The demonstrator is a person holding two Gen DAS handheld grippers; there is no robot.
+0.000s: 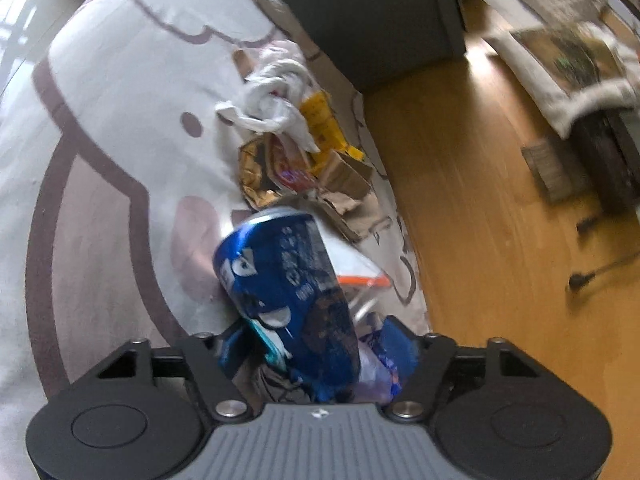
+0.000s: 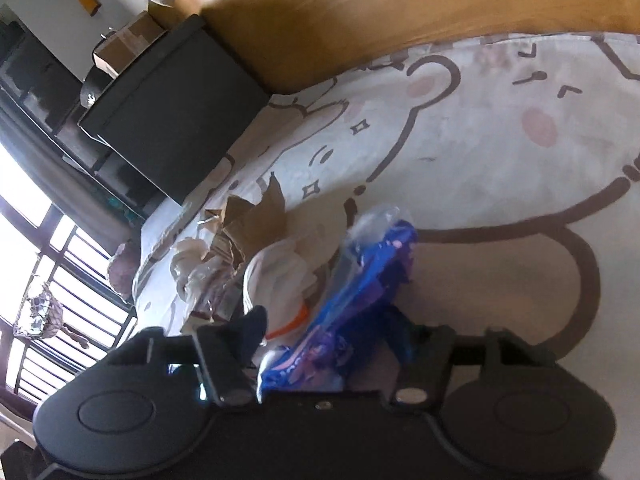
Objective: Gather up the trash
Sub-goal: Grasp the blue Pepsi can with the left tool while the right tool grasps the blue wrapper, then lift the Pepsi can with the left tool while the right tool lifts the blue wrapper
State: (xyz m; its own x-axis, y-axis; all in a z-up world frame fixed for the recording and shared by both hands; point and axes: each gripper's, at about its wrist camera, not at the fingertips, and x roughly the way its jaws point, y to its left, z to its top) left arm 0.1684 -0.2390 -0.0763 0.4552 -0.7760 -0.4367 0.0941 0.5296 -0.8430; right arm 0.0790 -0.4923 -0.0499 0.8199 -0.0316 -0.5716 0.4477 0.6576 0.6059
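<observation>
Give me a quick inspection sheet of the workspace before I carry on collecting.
Surface: pale cartoon-print rug on a wooden floor.
Job's things: blue can between the left gripper's fingers; blue plastic wrapper between the right gripper's fingers.
Clutter: crumpled white tissue, yellow packet, torn brown cardboard and an orange-edged clear bag piled on the rug.
Grippers: left gripper appears shut on the can; right gripper appears shut on the wrapper.
Cables: black cable on the floor, right of the rug.
Surroundings: dark box at the rug's edge; barred window beyond.
</observation>
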